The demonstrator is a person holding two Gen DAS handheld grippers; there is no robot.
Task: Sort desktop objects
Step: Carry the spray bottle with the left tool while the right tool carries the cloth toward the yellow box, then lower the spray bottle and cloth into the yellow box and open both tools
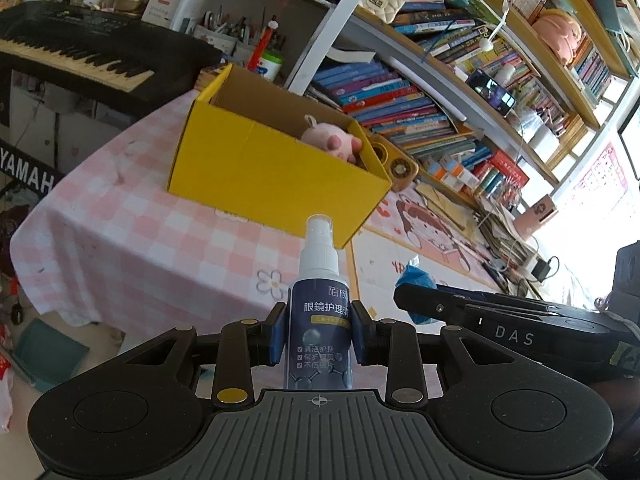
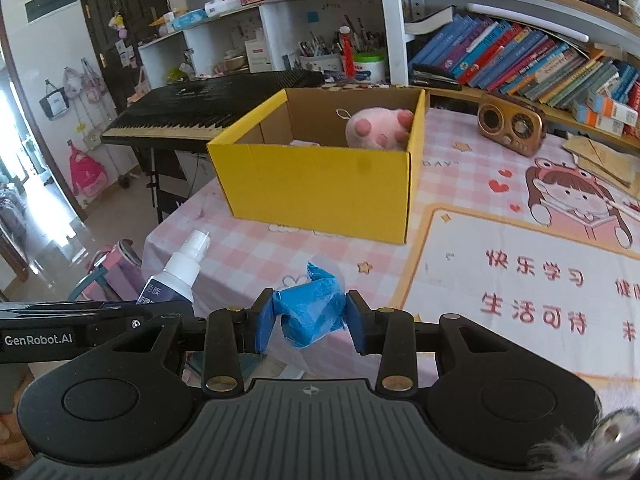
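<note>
My left gripper (image 1: 319, 334) is shut on a dark blue spray bottle (image 1: 319, 312) with a white nozzle, held upright above the table's near edge; the bottle also shows in the right wrist view (image 2: 176, 278). My right gripper (image 2: 309, 314) is shut on a crumpled blue bag (image 2: 312, 310), which also shows in the left wrist view (image 1: 416, 278). An open yellow cardboard box (image 2: 320, 188) stands ahead on the pink checked tablecloth (image 2: 248, 248), also in the left wrist view (image 1: 260, 164). A pink plush toy (image 2: 378, 128) lies inside the box at its right end.
A brown retro radio (image 2: 512, 130) stands right of the box. A black keyboard (image 2: 208, 108) sits left behind it. Bookshelves (image 2: 520, 60) line the back. A printed desk mat (image 2: 540, 280) covers the table's right side.
</note>
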